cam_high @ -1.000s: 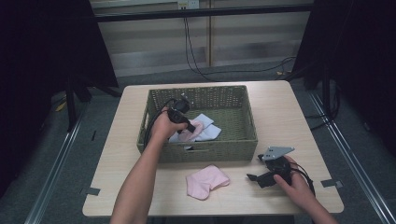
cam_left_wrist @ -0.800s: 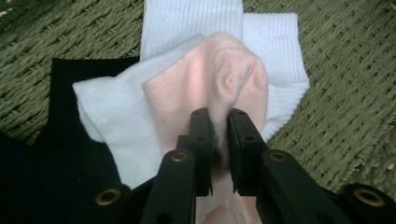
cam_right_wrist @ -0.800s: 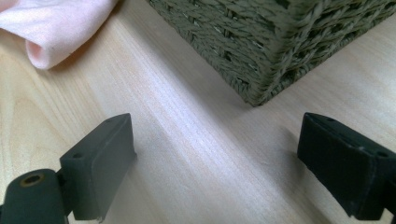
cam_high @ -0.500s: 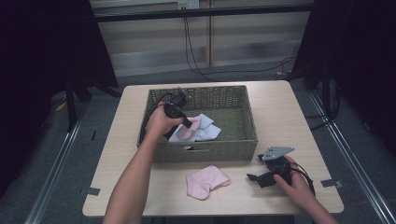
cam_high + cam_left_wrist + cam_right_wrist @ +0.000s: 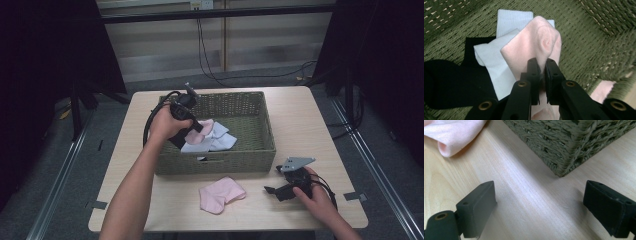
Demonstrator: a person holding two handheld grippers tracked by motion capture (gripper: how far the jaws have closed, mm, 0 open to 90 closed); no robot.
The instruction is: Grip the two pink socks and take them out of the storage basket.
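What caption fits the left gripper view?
Left gripper pinches a pink sock above white and black socks in a woven basket.

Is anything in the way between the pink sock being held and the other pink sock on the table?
Yes. The basket's front wall stands between the held pink sock and the pink sock on the table.

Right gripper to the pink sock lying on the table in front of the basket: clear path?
Probably yes. The right gripper stands open on the wooden table, and bare tabletop lies between it and the pink sock. The green wicker basket sits behind, out of the way.
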